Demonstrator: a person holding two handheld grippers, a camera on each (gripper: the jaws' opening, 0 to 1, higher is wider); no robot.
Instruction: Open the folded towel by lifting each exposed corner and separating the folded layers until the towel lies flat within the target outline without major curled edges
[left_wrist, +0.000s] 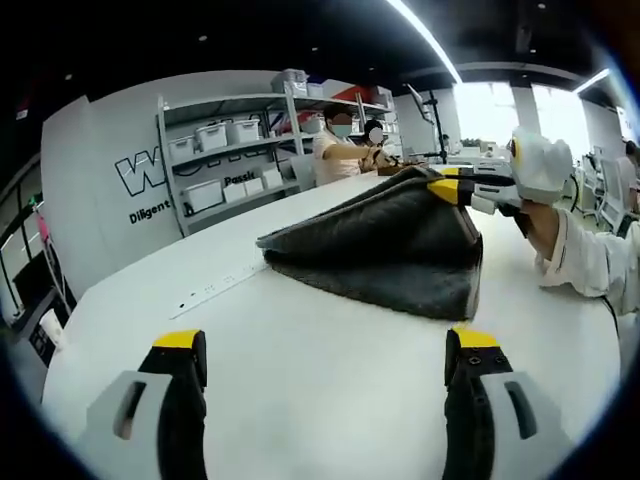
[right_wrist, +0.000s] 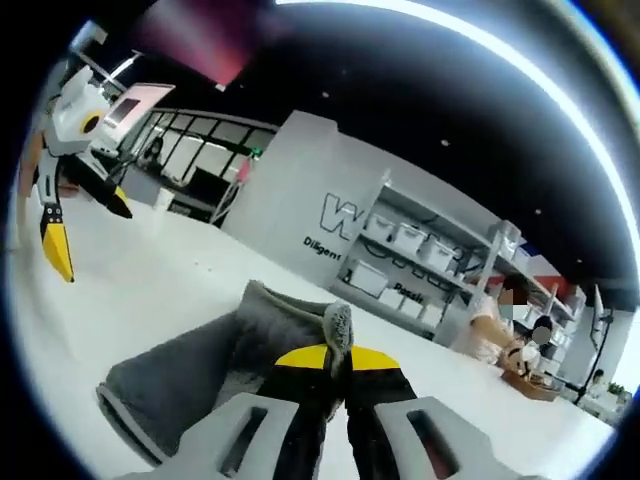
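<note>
White table bears grey towel, right gripper pinching its edge.

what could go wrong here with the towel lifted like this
The right gripper pinches just a thin edge of the grey towel, so it may slip out. The left gripper hangs open, off the cloth, so nothing pins the lower layers; the whole towel may drag across the table instead of unfolding.

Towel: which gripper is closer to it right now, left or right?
Right. The right gripper is shut on a lifted edge of the towel. The left gripper is open, hovering above bare table short of the towel's near edge, not touching it.
</note>
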